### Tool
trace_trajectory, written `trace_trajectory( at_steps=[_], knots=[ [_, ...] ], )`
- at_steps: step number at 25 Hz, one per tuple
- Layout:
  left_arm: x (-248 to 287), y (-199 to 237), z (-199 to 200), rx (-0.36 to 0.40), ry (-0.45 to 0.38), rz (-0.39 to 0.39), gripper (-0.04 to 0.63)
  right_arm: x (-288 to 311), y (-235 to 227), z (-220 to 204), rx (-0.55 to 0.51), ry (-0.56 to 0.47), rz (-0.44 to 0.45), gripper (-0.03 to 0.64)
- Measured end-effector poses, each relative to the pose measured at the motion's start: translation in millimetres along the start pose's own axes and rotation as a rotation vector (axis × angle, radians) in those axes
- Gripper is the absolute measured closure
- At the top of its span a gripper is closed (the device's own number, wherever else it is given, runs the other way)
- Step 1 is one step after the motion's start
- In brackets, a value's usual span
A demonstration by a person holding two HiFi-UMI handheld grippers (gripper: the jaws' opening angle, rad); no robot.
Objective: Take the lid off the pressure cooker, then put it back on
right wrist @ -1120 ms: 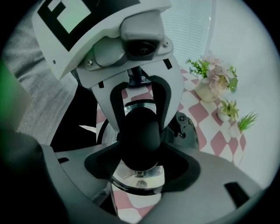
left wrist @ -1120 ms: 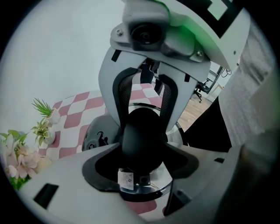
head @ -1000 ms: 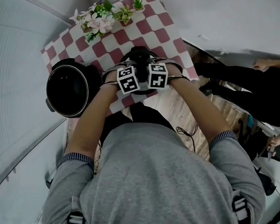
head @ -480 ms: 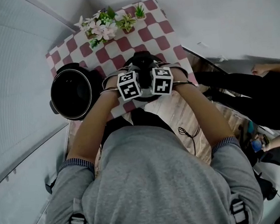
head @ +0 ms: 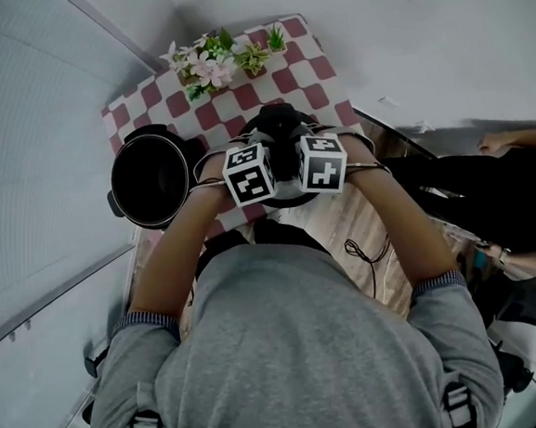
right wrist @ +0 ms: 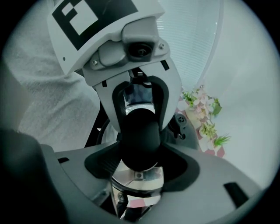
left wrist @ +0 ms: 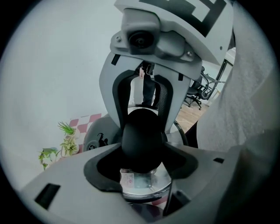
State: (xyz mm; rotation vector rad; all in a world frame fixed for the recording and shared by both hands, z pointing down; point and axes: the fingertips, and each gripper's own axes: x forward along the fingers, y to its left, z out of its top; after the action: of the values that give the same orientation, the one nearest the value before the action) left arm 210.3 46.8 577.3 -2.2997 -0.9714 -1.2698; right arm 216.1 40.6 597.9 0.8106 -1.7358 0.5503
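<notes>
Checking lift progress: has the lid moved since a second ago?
Yes. Held by the left gripper and right gripper, the lid has risen toward the head camera: it looks larger against the pot, which keeps its size.

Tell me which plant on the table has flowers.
The leftmost plant, nearest the open pot: it bears pink and white blossoms. The middle plant and the right plant show only green leaves.

The cooker (head: pixel 150 177) sits on the table (head: pixel 316 61), left of the lid (head: pixel 278 125), with flowers (head: pixel 205 67) behind both.
</notes>
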Motion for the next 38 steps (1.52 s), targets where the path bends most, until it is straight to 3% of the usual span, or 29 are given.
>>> trace_trajectory(
  at_steps=[5, 14, 28, 38],
  knots=[
    [-38.0, 0.4, 4.6, 0.016, -0.021, 0.042, 0.296, -44.3, 10.5, 35.4, -0.018, -0.001, 0.032, 0.327],
    [-105.6, 1.0, -9.5, 0.03, -0.014, 0.08, 0.296, -66.7, 6.6, 92.6, -0.057, -0.038, -0.008, 0.327],
    [-186.8, 0.9, -94.1, 0.032, 0.027, 0.104, 0.296, -57.9, 12.8, 210.4, -0.083, -0.057, -0.025, 0.327],
    [-218.1, -4.6, -152.1, 0.042, 0.037, 0.072, 0.295, -34.9, 24.3, 272.5, -0.045, -0.078, -0.01, 0.325]
  ],
)
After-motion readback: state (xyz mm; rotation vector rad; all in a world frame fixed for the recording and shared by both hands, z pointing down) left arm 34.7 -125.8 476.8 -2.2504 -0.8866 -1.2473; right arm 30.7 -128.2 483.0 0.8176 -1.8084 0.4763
